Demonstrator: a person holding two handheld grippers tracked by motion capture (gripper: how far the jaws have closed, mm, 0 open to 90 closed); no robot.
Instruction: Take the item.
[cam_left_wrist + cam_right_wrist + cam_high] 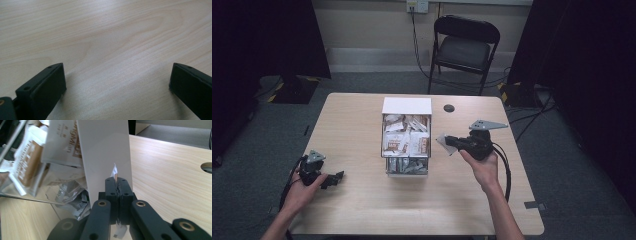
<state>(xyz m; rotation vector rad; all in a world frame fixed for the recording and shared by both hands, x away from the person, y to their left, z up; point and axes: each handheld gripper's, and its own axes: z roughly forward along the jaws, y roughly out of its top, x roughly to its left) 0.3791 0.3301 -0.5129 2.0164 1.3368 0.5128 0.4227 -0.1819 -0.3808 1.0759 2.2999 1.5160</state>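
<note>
Tongs on the right [447, 142] are holding a small white sachet [444, 143] clenched between their closed jaws, hovering just beside the right wall of the clear compartment box [407, 172] that is sitting mid-table; in the right gripper view the sachet's [114, 172] edge is poking up above the pinched jaw tips. Tongs on the left [336, 178] are resting released, jaws spread wide with nothing between them, near the table's [357, 125] left front part, well apart from the box. Sachets [406, 136] are filling the box's compartments.
</note>
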